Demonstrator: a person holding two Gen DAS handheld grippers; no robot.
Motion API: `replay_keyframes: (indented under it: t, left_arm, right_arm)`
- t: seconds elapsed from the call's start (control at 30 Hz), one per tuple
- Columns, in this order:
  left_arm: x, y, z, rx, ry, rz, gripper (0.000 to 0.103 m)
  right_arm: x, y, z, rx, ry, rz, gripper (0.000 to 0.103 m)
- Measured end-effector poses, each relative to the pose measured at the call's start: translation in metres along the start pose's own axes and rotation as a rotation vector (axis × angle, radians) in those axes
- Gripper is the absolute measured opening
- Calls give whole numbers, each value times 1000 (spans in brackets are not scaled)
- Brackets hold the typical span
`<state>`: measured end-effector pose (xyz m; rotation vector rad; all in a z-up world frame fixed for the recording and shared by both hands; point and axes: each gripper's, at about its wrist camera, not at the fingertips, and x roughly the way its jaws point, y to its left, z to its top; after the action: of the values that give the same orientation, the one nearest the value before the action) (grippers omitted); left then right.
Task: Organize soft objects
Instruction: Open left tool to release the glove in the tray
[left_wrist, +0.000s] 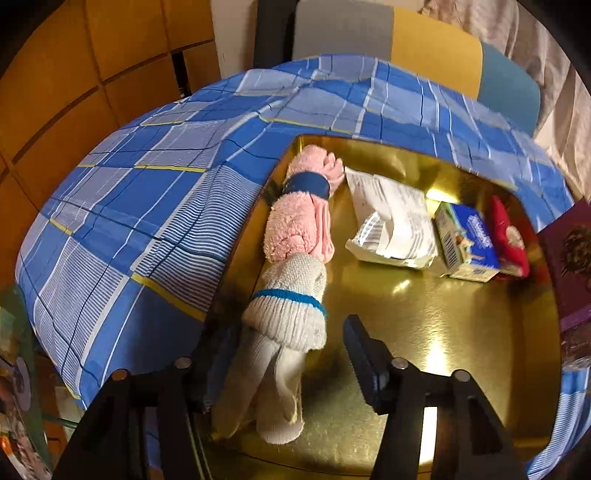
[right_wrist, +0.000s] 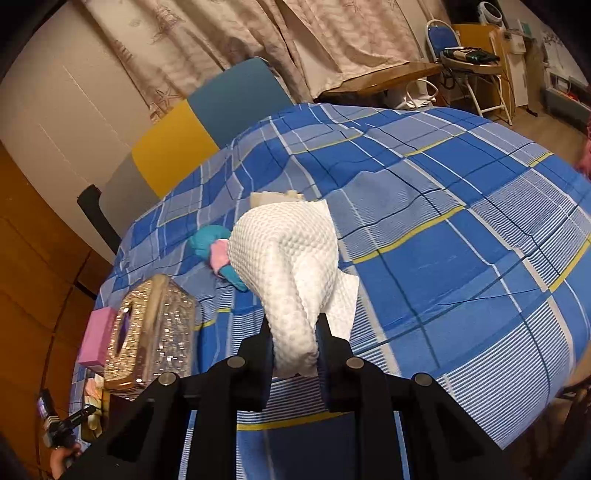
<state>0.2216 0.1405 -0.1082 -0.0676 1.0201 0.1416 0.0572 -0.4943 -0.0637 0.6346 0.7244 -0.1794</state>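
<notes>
In the left wrist view a gold tray (left_wrist: 461, 325) lies on the blue checked cloth (left_wrist: 147, 192). Along its left wall lie a white sock roll with a blue stripe (left_wrist: 288, 321) and a pink towel roll with a blue band (left_wrist: 303, 206). My left gripper (left_wrist: 284, 373) is open, its fingers either side of the white sock roll's tail. In the right wrist view my right gripper (right_wrist: 295, 332) is shut on a white waffle-textured cloth (right_wrist: 288, 251) and holds it above the checked cloth (right_wrist: 443, 240). A teal and pink soft item (right_wrist: 214, 247) lies behind it.
The tray also holds a white packet (left_wrist: 391, 218), a blue tissue box (left_wrist: 465, 240) and a red soft item (left_wrist: 509, 236). A dark purple box (left_wrist: 572, 266) stands at its right. In the right wrist view a glittery gold tissue box (right_wrist: 147, 332) and a pink block (right_wrist: 96, 336) stand at the left.
</notes>
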Motion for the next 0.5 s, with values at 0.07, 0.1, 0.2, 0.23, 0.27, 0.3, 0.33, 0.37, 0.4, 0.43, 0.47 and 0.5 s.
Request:
replay_keyframes:
  t: [0.07,0.1,0.2,0.23,0.27,0.3,0.33,0.37,0.4,0.43,0.47,0.5]
  left_arm:
    - [-9,2,-2,-28,-29,3,60]
    - [-16,4,-4,-49,-50,-12,60]
    - [-36,4,-13,-101,-108,-49,60]
    - [-43,3,-17,-113,-129,-60,60]
    - [-48,2,-22,-125,-147,-74,60]
    - [-54,1,-27,-140,-163,-91,60]
    - [-58,0,-33,-154,-172,-105,60]
    - [-61,-1,-37,-165,-176,-122,60]
    - [-65,-3,-44,-177,-182,-146,60]
    - [-66,-5,-47,-183,-185,-157,60]
    - [-69,-7,-52,-187,-188,-170,60]
    - [-72,-10,-56,-185,-193,-188,60]
  right_arm:
    - [-3,7,-1,1,-5,15,20]
    - [-6,11,-1,2,-8,24,20]
    - [-15,26,-1,1,-25,58,20]
    - [-18,31,-1,-1,-31,68,20]
    - [-22,38,-1,-3,-40,84,20]
    - [-26,44,-1,-9,-47,99,20]
    - [-28,50,-1,-17,-53,111,20]
    - [-32,60,-1,-32,-62,128,20]
    - [-35,67,0,-43,-67,140,20]
    - [-37,76,0,-54,-70,153,20]
    - [-38,85,0,-65,-71,170,20]
    - [-39,93,-1,-74,-68,187,20]
